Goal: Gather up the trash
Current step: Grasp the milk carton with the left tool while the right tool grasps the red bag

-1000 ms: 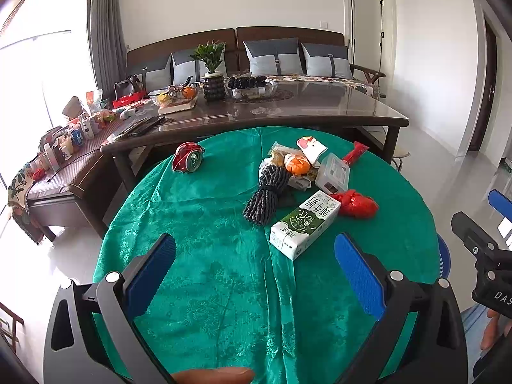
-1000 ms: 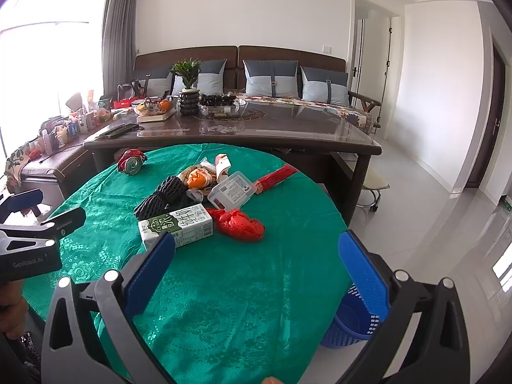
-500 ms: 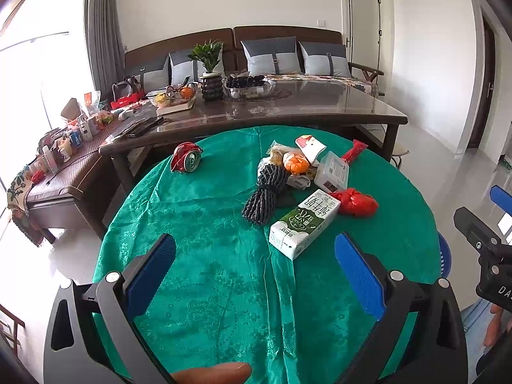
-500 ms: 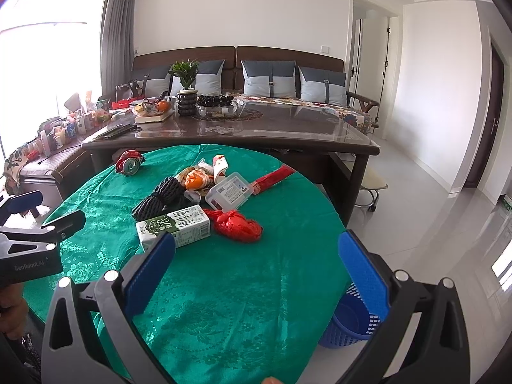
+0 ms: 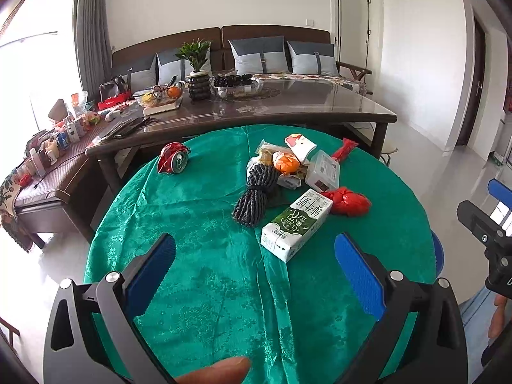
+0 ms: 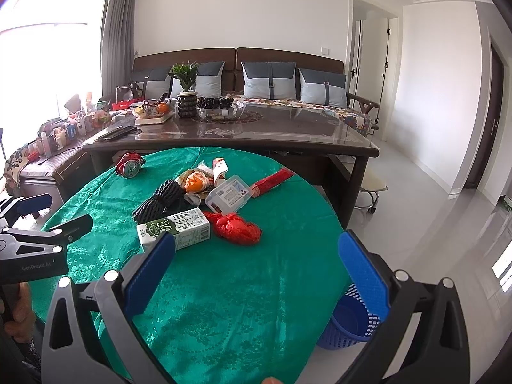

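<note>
Trash lies on a round table with a green cloth (image 5: 208, 288) (image 6: 256, 288): a green-and-white milk carton (image 5: 296, 224) (image 6: 174, 228), a crumpled red bag (image 5: 347, 201) (image 6: 236, 228), a dark net bundle (image 5: 254, 193) (image 6: 160, 200), a clear plastic box (image 5: 321, 172) (image 6: 228, 194), an orange wrapper (image 5: 284, 163) (image 6: 195, 182), a crushed red can (image 5: 172, 161) (image 6: 129, 166) and a red stick pack (image 5: 345, 148) (image 6: 272, 180). My left gripper (image 5: 256, 256) is open and empty, short of the carton. My right gripper (image 6: 256, 252) is open and empty above the table's near right part.
A blue mesh basket (image 6: 350, 320) stands on the floor at the table's right side. A long dark table (image 5: 272, 108) with a plant, fruit and bowls stands right behind, with a sofa beyond. A cluttered bench (image 5: 48, 160) is at the left.
Both grippers have drifted slightly; the objects sit a little lower and closer in the views. Nothing was grasped or moved on the table.
</note>
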